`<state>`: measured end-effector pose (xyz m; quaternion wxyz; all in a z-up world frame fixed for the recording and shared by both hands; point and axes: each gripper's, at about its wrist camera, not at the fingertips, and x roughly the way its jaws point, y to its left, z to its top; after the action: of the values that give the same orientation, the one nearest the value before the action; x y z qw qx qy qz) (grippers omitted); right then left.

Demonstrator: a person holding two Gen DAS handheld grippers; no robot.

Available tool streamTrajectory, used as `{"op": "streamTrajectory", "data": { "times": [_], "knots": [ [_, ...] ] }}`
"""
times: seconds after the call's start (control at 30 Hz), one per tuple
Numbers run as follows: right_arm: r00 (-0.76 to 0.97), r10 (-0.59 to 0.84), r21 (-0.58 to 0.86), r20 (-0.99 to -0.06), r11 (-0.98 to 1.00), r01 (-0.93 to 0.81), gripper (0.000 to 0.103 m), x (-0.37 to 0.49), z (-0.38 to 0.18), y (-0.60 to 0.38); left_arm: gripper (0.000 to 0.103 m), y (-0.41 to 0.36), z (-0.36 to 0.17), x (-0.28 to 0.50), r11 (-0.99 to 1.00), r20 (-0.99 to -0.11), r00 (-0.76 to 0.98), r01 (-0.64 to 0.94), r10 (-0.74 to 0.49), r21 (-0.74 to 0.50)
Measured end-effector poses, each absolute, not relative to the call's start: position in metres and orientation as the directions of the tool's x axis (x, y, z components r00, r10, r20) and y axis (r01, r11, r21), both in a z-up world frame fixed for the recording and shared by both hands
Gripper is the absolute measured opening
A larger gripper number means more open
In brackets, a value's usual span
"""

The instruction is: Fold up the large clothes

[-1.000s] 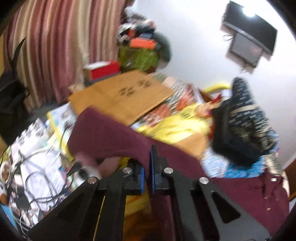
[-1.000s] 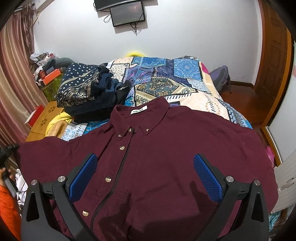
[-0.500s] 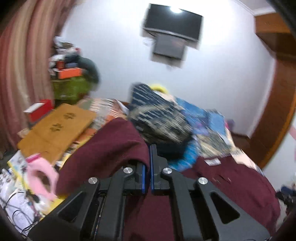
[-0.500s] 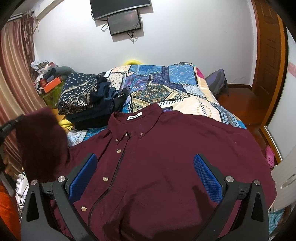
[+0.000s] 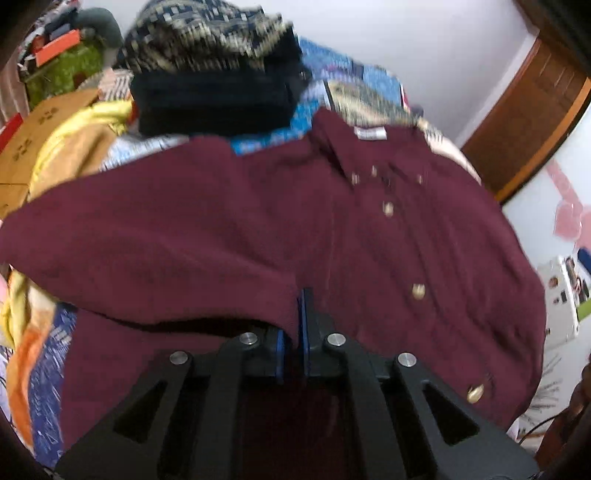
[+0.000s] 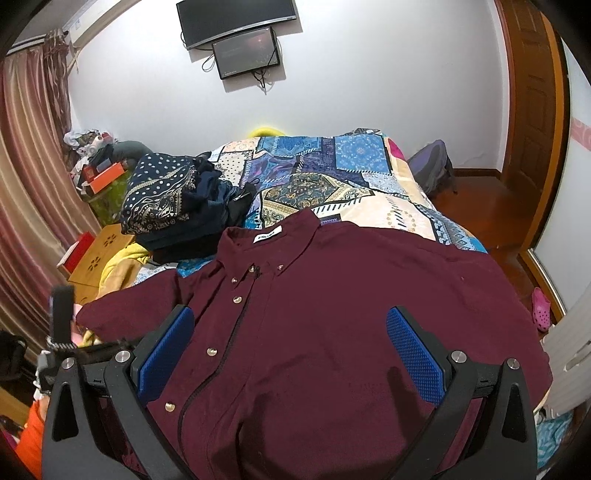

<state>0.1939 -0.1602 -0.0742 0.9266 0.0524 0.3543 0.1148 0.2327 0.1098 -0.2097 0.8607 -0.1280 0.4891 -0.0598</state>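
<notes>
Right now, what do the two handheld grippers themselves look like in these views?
Both match: the left gripper and the right gripper have matte black angular finger frames with triangular cut-outs and round silver bolt heads. Each finger carries a blue pad with a fine dimpled texture. No cables, markings or sleeves are visible.

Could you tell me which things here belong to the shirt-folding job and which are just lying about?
Part of the job:
- maroon shirt, spread on the bed
- its sleeve, pinched in the left gripper
- right gripper, open above the shirt

Lying about:
- pile of dark clothes
- patchwork bedspread
- wall screens
- backpack
- pink shoe
</notes>
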Motion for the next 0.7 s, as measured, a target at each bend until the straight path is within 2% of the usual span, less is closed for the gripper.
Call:
{"op": "streamTrajectory", "data": {
  "times": [0.03, 0.17, 0.2, 0.4, 0.57, 0.7],
  "knots": [
    [0.722, 0.250, 0.179, -0.645, 0.968, -0.175, 0.103, 0.194, -0.075, -0.160, 0.006, 0.109, -0.211, 0.229, 0.961, -0.833, 0.506, -0.024, -0.224, -0.274],
    [0.721, 0.246, 0.177, -0.648, 0.969, -0.171, 0.103, 0.192, -0.075, -0.161, 0.022, 0.114, -0.203, 0.223, 0.963, -0.837, 0.507, -0.047, -0.207, -0.266],
    [0.721, 0.246, 0.177, -0.648, 0.969, -0.171, 0.103, 0.192, -0.075, -0.161, 0.030, 0.116, -0.197, 0.219, 0.961, -0.832, 0.515, -0.051, -0.208, -0.272],
    [0.719, 0.246, 0.176, -0.650, 0.969, -0.173, 0.103, 0.191, -0.076, -0.160, 0.050, 0.136, -0.161, 0.203, 0.955, -0.779, 0.596, -0.064, -0.197, -0.290],
    [0.714, 0.241, 0.172, -0.658, 0.970, -0.170, 0.103, 0.192, -0.079, -0.158, 0.057, 0.181, -0.127, 0.183, 0.945, -0.711, 0.699, -0.176, -0.076, -0.274],
    [0.707, 0.238, 0.171, -0.667, 0.971, -0.165, 0.103, 0.195, -0.081, -0.157, 0.061, 0.231, -0.120, 0.178, 0.911, -0.696, 0.718, -0.308, 0.034, -0.273]
  ]
}}
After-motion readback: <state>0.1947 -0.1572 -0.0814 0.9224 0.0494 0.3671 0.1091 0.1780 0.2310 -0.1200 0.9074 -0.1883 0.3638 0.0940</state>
